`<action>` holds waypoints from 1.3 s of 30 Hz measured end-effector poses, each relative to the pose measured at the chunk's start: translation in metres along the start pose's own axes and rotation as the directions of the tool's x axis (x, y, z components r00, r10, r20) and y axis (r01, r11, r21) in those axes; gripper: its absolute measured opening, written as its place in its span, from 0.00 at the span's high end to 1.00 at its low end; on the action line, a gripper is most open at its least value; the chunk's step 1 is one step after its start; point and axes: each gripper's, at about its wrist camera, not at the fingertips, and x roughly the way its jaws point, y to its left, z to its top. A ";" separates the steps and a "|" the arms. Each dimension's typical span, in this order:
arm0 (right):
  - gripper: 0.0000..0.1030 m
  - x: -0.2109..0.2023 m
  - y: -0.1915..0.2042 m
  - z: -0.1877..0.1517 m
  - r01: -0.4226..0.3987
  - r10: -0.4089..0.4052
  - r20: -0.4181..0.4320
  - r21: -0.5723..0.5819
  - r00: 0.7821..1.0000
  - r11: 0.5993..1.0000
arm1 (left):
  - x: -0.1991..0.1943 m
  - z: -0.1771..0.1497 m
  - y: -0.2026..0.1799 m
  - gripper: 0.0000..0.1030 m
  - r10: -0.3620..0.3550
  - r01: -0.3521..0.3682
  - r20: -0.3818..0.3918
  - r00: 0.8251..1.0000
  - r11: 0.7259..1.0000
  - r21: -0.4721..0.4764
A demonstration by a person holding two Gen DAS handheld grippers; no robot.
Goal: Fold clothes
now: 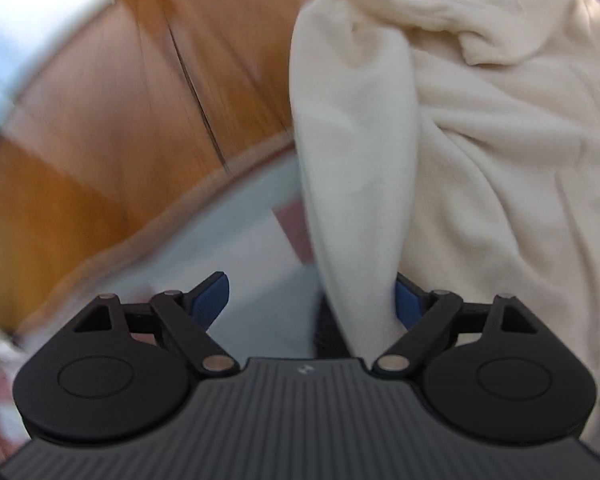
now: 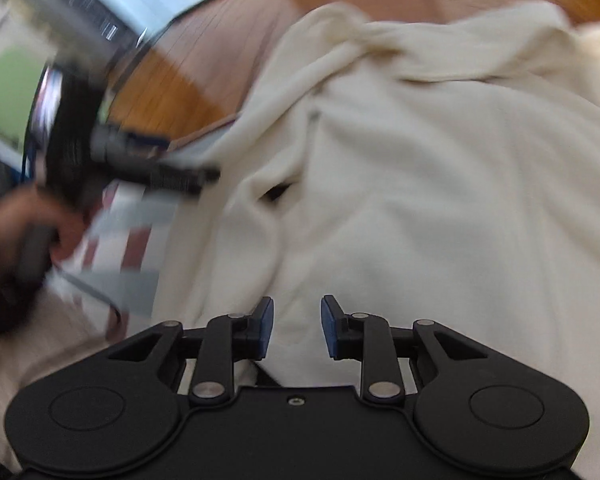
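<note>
Left hand-held gripper [image 1: 312, 300] wide open, cream sweatshirt [image 1: 480, 140] sleeve at 3 o'clock pad, ungripped. Right hand-held gripper [image 2: 296, 326] part open, empty. Risk: sleeve slipping, fold undone.

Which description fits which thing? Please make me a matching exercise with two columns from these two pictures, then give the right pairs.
Things:
1. garment
2. floor
3. gripper pads
4. left gripper

Descriptions:
a. blue
b. cream, rumpled
c. brown wood
d. jaws wide apart, with a fold of cloth beside one pad

Pairs: 1-b, 2-c, 3-a, 4-d
</note>
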 end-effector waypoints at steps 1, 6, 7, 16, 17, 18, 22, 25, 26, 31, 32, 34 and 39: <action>0.70 0.006 0.005 -0.001 0.002 -0.002 -0.017 -0.026 1.000 1.000 | 0.010 -0.001 0.007 0.10 -0.063 0.061 -0.049 0.997 0.997 -0.047; 0.68 0.027 0.016 -0.013 0.046 -0.055 -0.059 -0.137 0.997 0.990 | 0.031 -0.007 0.024 0.92 -0.245 0.223 -0.096 0.965 0.956 -0.192; 0.68 0.028 0.017 -0.015 0.058 -0.067 -0.058 -0.153 0.996 0.987 | 0.025 -0.006 0.031 0.92 -0.237 0.219 -0.071 0.969 0.955 -0.199; 0.68 0.023 0.013 -0.019 0.095 -0.098 -0.006 -0.198 0.995 0.976 | -0.035 0.030 0.139 0.92 0.225 -0.174 0.166 0.960 0.945 -0.277; 0.68 0.024 0.016 -0.020 0.087 -0.088 0.001 -0.221 0.996 0.971 | -0.038 0.036 0.153 0.92 0.264 -0.196 0.187 0.946 0.928 -0.318; 0.68 0.025 0.020 -0.020 0.077 -0.078 0.007 -0.244 0.997 0.967 | -0.041 0.041 0.158 0.92 0.297 -0.210 0.213 0.931 0.911 -0.354; 0.62 0.035 0.041 -0.022 0.033 -0.039 -0.013 -0.336 0.999 0.941 | -0.047 0.052 0.151 0.83 0.325 -0.154 0.278 0.904 0.854 -0.497; 0.62 0.041 0.055 -0.025 0.003 -0.015 -0.026 -0.388 1.000 0.922 | -0.059 0.038 0.122 0.69 0.301 -0.080 0.327 0.896 0.833 -0.547; 0.60 0.044 0.057 -0.025 0.008 -0.018 -0.022 -0.402 1.000 0.916 | -0.062 0.034 0.112 0.57 0.293 -0.067 0.353 0.889 0.843 -0.533; 0.59 0.054 0.066 -0.028 0.063 -0.071 -0.001 -0.459 0.997 0.886 | -0.066 0.024 0.064 0.55 0.307 -0.162 0.341 0.889 0.905 -0.392; 0.54 0.057 0.068 -0.027 0.064 -0.075 -0.006 -0.471 0.997 0.880 | -0.069 0.022 0.062 0.55 0.295 -0.152 0.327 0.898 0.904 -0.399; 0.44 0.069 0.071 -0.026 0.075 -0.105 -0.030 -0.510 0.994 0.857 | -0.071 0.018 0.055 0.55 0.167 -0.037 0.315 0.934 0.925 -0.379; 0.87 0.080 0.063 -0.023 0.208 -0.215 0.052 -0.546 0.975 0.812 | -0.057 0.003 0.012 0.58 -0.123 0.194 0.218 0.968 0.919 -0.342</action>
